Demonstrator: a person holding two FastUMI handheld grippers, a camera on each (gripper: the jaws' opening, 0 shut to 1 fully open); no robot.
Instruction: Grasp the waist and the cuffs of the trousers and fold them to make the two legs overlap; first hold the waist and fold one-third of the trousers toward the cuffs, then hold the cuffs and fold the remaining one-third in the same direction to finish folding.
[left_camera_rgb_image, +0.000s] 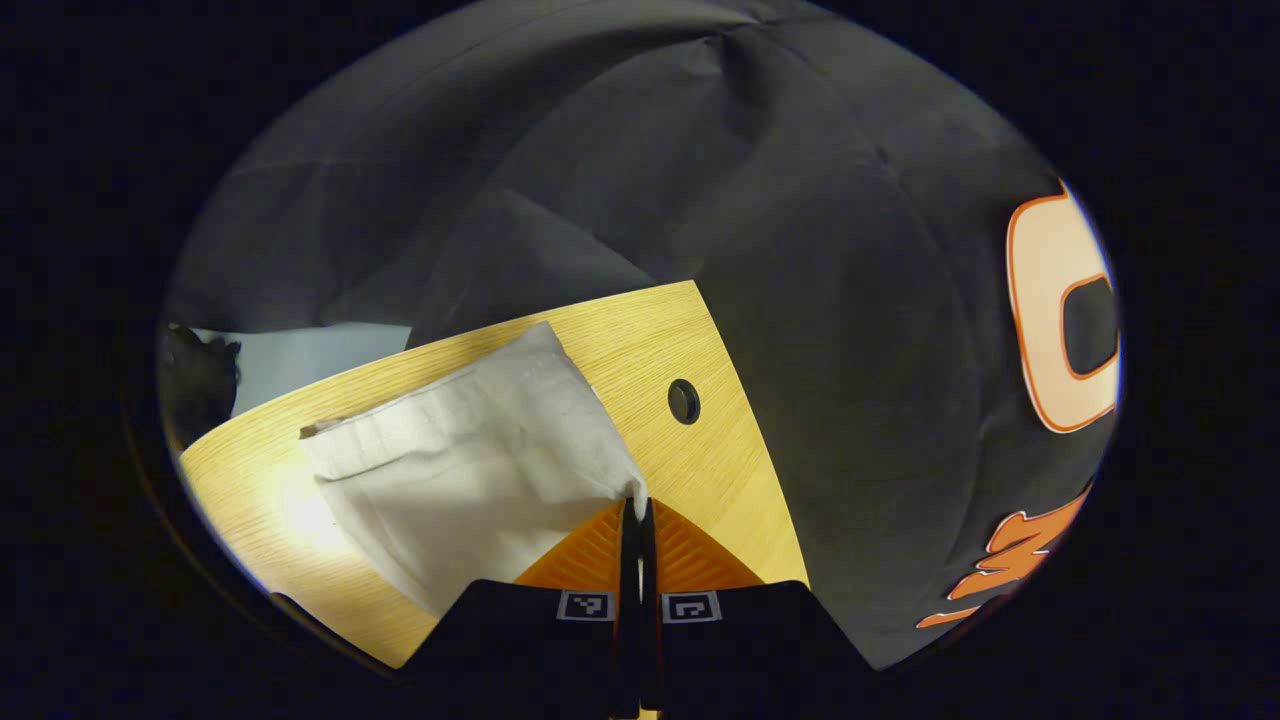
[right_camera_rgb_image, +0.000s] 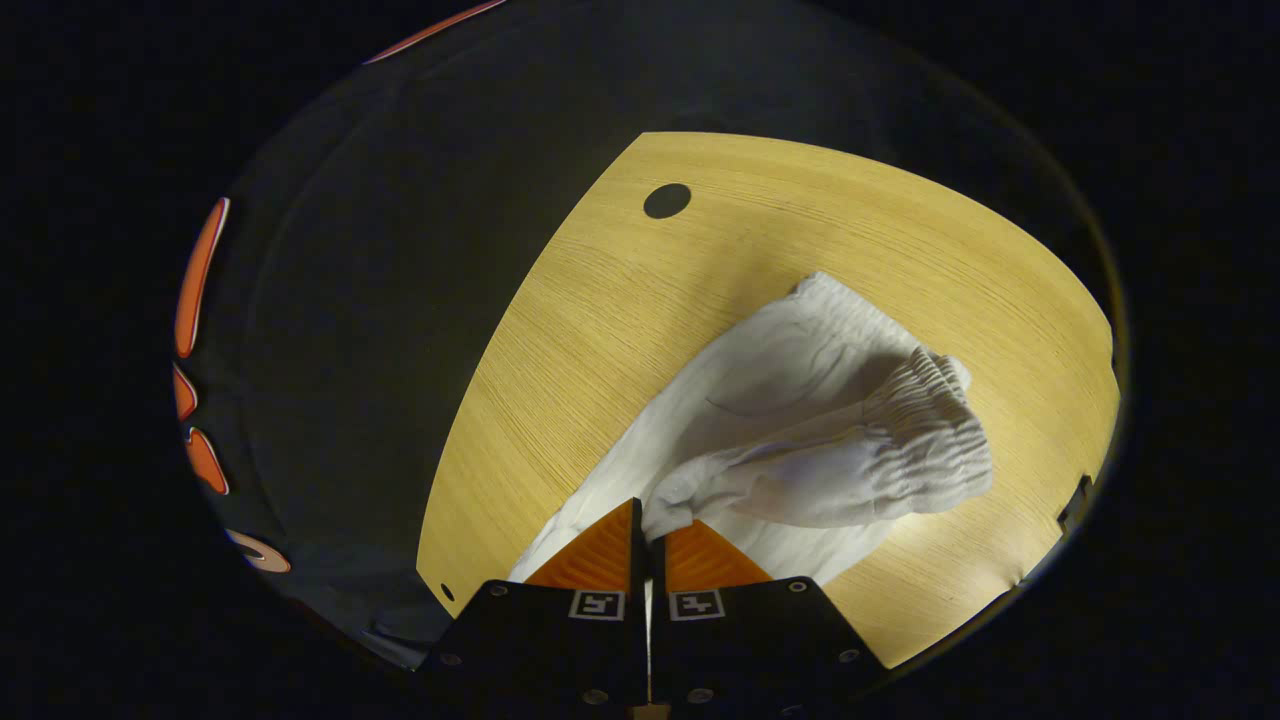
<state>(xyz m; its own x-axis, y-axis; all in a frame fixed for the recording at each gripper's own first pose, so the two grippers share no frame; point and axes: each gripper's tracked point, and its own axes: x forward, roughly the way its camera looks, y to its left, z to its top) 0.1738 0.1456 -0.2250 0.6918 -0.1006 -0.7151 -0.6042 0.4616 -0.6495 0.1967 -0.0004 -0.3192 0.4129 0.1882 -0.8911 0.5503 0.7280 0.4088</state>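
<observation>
trousers (right_camera_rgb_image: 800, 440), white, soft and light, lie on the wooden table (right_camera_rgb_image: 600, 330), waist toward 3 o'clock in right gripper view. left gripper (left_camera_rgb_image: 640, 512) and right gripper (right_camera_rgb_image: 650, 535) both pinch fabric edges; limp cloth will sag, so grip corners.

I can read no text, brand or number anywhere; small square coded markers (left_camera_rgb_image: 585, 606) sit at the bottom centre on my grippers, carrying no legible characters.
</observation>
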